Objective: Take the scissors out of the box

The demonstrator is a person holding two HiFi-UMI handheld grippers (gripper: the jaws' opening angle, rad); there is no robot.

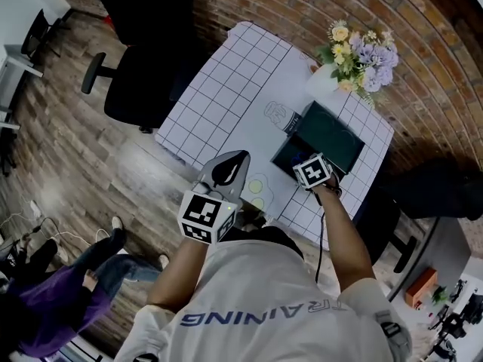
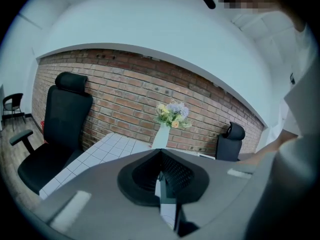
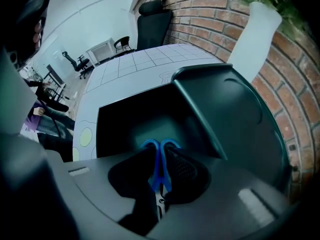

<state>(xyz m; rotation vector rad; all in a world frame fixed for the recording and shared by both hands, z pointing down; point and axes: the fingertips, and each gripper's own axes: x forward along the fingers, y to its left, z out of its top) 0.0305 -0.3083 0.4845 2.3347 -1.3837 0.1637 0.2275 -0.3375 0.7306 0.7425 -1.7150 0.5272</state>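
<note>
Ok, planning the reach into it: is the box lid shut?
No, the lid stands swung open beside the box, with the scissors showing inside.

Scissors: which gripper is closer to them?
Right. The right gripper reaches into the box, fingers closed on the scissors. The left gripper is outside the box, by the table's edge.

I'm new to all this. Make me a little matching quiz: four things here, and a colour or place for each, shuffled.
Things:
1 scissors
2 box
3 vase
4 office chair

Descriptions:
A white, by the brick wall
B black, on the wooden floor
C blue handles, between the right gripper's jaws
D dark, lid open

Pairs: 1-C, 2-D, 3-A, 4-B
</note>
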